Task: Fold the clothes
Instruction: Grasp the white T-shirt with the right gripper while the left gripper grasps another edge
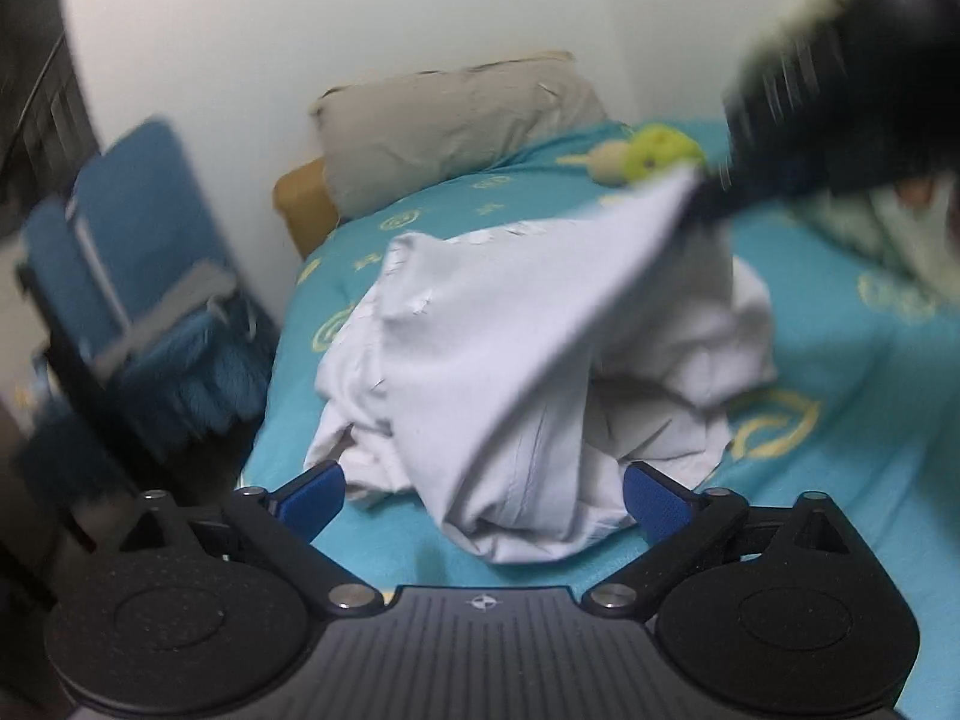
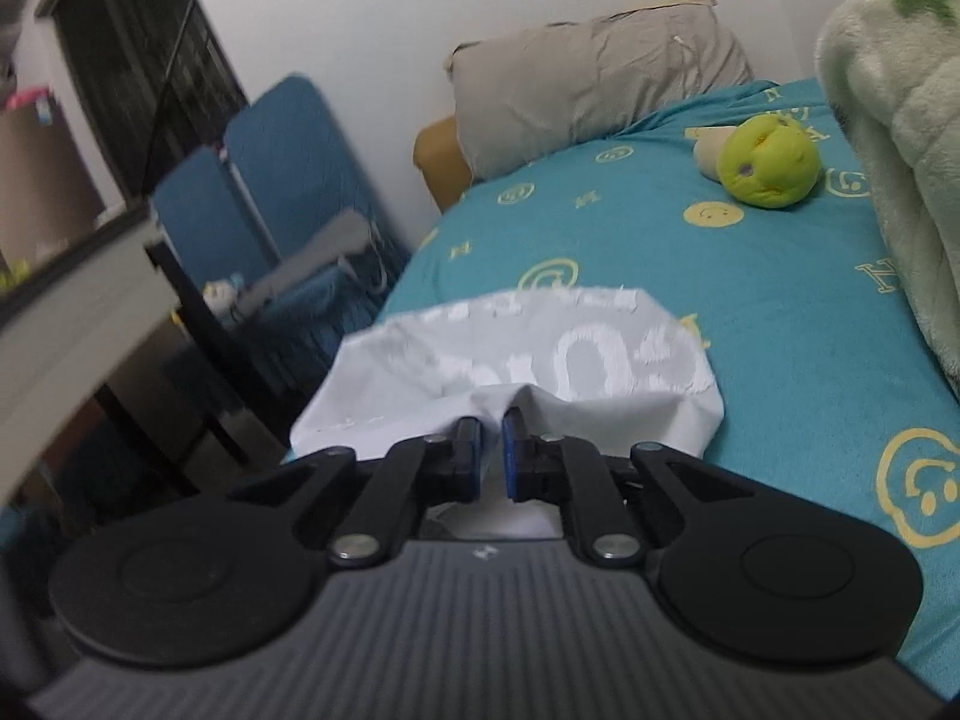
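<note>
The left tongs (image 1: 483, 501) gape wide around the near end of the shirt (image 1: 480, 372) — pads not touching it. The shirt sits bunched on the bed (image 1: 840, 450). At 2 o'clock the right tongs (image 2: 492, 450) are clenched on a shirt corner, pulling it up — toy (image 2: 768, 165) behind.
</note>
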`<state>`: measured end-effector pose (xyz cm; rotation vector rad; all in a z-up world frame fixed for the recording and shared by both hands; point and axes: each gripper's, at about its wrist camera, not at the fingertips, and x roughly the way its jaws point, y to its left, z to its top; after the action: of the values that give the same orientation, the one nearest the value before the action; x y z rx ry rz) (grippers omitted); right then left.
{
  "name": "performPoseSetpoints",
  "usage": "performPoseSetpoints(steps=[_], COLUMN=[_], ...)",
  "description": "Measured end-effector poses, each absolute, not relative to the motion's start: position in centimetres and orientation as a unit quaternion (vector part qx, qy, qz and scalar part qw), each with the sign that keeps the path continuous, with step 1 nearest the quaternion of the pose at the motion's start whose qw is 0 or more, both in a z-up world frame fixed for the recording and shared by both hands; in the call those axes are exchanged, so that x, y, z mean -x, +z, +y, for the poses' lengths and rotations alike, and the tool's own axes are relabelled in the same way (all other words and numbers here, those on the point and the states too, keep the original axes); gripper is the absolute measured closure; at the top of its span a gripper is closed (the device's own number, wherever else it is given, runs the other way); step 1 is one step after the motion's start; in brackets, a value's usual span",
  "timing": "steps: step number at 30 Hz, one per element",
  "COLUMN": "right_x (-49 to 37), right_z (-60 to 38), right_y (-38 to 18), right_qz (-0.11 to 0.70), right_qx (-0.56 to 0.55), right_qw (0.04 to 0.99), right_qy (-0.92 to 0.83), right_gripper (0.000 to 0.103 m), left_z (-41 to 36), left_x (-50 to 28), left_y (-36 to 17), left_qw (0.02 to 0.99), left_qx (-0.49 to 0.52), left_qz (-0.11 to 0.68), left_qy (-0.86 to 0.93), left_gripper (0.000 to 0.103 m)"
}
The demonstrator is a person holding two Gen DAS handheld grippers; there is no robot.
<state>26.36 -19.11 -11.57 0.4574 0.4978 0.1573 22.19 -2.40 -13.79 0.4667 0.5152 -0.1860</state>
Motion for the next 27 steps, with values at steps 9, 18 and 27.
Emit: performPoseSetpoints(steps=[9, 18, 27], right_x=[-25.8, -22.0, -17.2], right_z=[-21.2, -22.2, -19.6], right_y=[-11.1, -7.1, -6.4], right_qz=[0.219, 0.168, 0.245], right_qx=[-0.264, -0.255, -0.239], right_qw=[0.936, 0.950, 0.931], right_qy=[0.077, 0.067, 0.127], right_gripper=[0.094, 0.094, 0.088], left_z=[0.3, 3.7, 4.2], left_x=[-21.8, -13.7, -12.1], left_y=[-10.1, 0.0, 1.5], left_qw=[0.972, 0.981, 0.971], left_qx=[-0.071, 0.023, 0.063], left_qz=[0.216, 0.123, 0.139], left_qy=[-0.063, -0.149, -0.183], left_gripper=[0.078, 0.088, 0.087])
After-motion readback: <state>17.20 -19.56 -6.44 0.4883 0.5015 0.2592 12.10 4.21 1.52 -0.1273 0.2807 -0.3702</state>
